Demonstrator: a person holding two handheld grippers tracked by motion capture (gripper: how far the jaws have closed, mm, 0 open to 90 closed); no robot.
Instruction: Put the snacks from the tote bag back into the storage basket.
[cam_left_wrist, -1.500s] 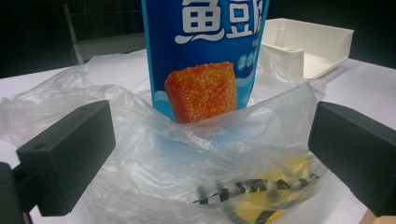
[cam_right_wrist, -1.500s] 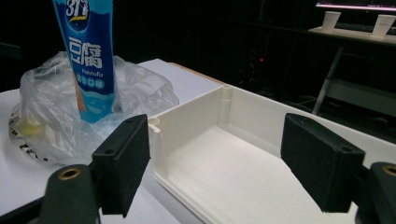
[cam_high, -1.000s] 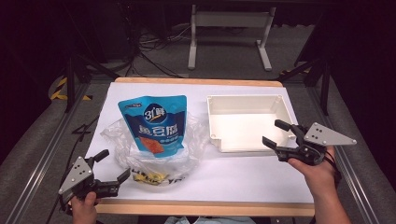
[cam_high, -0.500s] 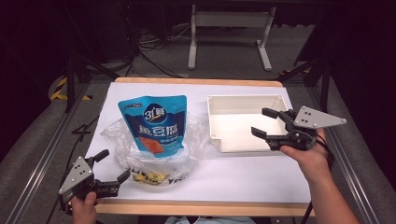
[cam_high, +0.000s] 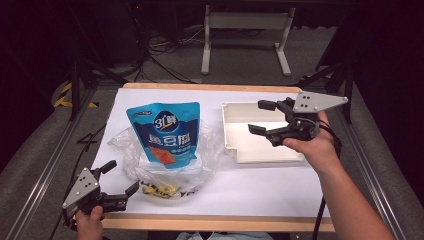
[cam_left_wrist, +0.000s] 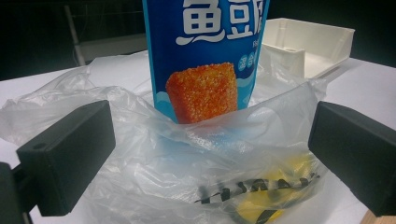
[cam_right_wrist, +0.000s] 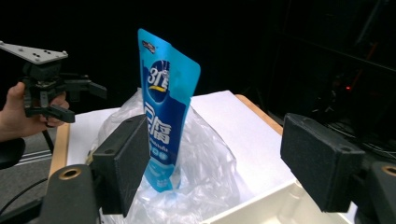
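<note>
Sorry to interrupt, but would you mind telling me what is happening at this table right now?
A person is working with two handheld grippers. A blue snack pouch stands upright in a clear plastic bag on the white table. The left gripper waits, open, at the bag's near edge. The right gripper, its jaws just opening with nothing between them, is raised above the white tray, pointing toward the pouch.

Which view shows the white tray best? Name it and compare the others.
The high view: the white tray lies whole on the table, its rim and floor plain, the right gripper above it. The left gripper view shows its far end behind the plastic bag. The right gripper view shows a corner.
</note>
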